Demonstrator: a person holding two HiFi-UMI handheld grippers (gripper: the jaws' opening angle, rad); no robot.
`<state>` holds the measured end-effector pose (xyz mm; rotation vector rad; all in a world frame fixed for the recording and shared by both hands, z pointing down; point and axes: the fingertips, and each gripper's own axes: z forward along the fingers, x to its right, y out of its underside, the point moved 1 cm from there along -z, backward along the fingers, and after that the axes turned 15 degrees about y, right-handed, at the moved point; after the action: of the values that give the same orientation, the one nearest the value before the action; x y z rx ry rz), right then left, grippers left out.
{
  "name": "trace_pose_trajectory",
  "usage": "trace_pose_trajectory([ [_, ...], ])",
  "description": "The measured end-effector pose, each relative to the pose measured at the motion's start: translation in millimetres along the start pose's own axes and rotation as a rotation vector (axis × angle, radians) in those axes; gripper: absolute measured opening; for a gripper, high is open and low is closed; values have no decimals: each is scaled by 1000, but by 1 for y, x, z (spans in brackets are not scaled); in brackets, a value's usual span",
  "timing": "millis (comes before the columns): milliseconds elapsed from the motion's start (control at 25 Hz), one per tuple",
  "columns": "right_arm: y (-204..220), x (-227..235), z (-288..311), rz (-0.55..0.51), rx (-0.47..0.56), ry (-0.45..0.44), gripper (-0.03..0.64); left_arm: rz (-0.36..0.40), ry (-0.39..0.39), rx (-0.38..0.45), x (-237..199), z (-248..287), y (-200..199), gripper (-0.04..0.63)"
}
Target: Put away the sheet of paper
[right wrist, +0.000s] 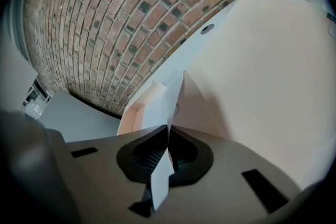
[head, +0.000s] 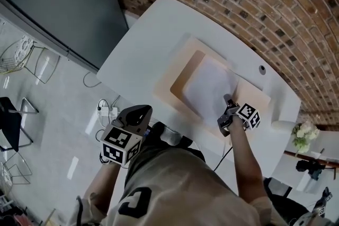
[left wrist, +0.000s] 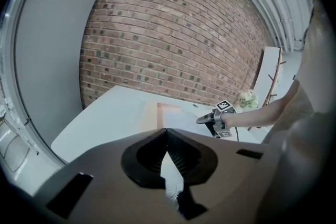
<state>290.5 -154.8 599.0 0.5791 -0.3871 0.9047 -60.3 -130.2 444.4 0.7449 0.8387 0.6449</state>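
Note:
A white sheet of paper (head: 208,87) lies tilted over an open beige folder (head: 183,81) on the white table (head: 143,39). My right gripper (head: 228,100) is at the sheet's near right corner, shut on it. In the right gripper view the sheet (right wrist: 171,96) runs edge-on between the closed jaws of that gripper (right wrist: 168,140), with the folder's pale inside (right wrist: 262,76) behind. My left gripper (head: 139,110) hangs off the table by the person's body, shut and holding nothing. Its own view shows the left gripper (left wrist: 167,137) pointing toward the folder (left wrist: 169,109) and the right gripper (left wrist: 207,119).
A brick wall (head: 254,2) runs behind the table. A round cable hole (head: 261,69) sits in the tabletop past the folder. White flowers (head: 303,132) stand at the right. A power strip (head: 107,111) and wire chairs (head: 21,58) are on the floor at the left.

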Motion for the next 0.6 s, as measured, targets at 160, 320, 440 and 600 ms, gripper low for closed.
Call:
trace_pose_trajectory([
  [160,4,-5,5,16,-6,2,23,10,5,1,-4,-2,-4,14],
  [320,7,-9,5,51,-14,-15,23,23,14,0,-3,0,-7,14],
  [440,9,-14,6,61,-13,-31,23,36,22,0,-3,0,-8,14],
  [600,10,-18,8,65,-14,-33,23,35,19,4,-6,-3,-7,14],
])
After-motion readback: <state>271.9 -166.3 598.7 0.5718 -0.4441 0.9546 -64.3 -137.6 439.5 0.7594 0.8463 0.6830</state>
